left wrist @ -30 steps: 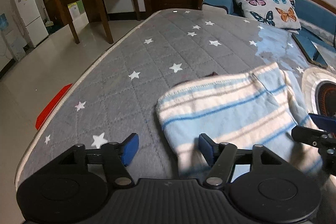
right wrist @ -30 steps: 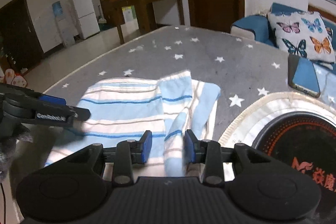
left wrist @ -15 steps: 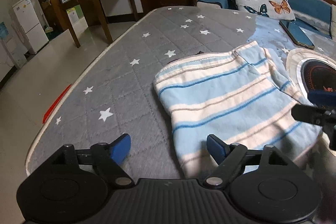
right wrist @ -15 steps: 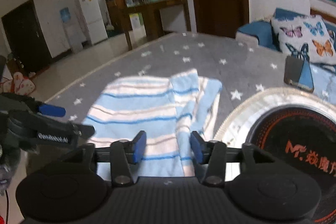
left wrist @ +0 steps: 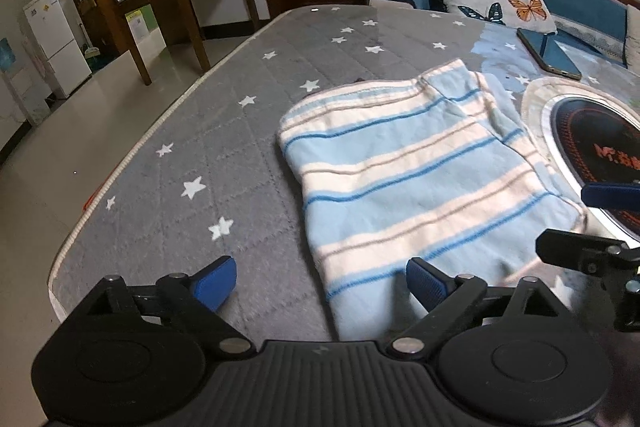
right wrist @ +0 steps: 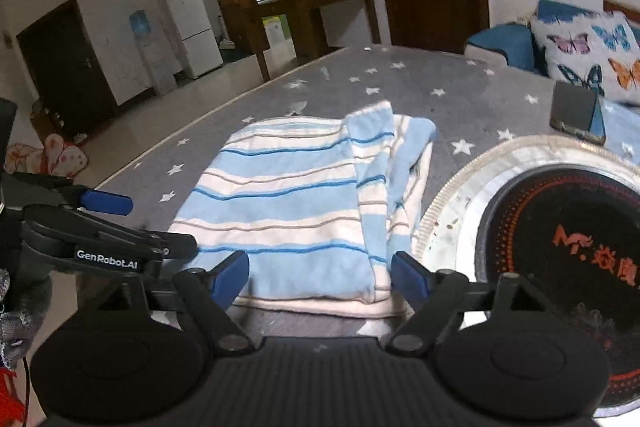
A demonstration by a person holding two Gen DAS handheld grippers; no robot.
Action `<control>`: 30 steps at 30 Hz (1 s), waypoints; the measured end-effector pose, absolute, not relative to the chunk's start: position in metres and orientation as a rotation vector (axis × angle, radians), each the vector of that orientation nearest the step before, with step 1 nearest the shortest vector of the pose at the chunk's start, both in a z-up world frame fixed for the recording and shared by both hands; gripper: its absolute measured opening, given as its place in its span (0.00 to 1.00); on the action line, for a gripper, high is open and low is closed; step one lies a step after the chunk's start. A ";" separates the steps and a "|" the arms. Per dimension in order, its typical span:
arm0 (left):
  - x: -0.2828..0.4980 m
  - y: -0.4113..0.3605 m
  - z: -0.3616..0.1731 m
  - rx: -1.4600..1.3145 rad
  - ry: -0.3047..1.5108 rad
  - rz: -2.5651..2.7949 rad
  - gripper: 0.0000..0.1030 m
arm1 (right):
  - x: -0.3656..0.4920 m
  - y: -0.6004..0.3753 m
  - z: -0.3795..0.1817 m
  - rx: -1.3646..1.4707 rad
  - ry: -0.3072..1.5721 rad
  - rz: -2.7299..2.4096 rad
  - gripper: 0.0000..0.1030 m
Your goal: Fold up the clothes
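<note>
Lying folded on starred cover, striped garment; both grippers' fingers just opened wide, empty.

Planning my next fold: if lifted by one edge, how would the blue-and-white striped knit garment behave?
The folded blue-and-white striped knit garment would probably droop and unfold, since its layers lie soft and rumpled. It looks light. Its fuzzy knit likely grips rather than slips.
</note>
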State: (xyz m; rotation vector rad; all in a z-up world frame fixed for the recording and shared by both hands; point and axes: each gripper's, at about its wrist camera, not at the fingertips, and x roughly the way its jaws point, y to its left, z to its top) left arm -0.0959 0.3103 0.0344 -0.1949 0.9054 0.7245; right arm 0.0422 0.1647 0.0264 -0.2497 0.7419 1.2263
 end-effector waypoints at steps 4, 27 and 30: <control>-0.103 0.302 0.034 -0.212 0.896 0.728 0.97 | 0.036 0.162 0.031 -0.264 0.731 1.228 0.91; -0.116 0.259 0.057 -0.223 0.827 0.719 1.00 | 0.027 0.127 0.063 -0.317 0.662 1.211 1.00; -0.117 0.253 0.060 -0.225 0.823 0.727 1.00 | 0.024 0.123 0.064 -0.322 0.660 1.212 1.00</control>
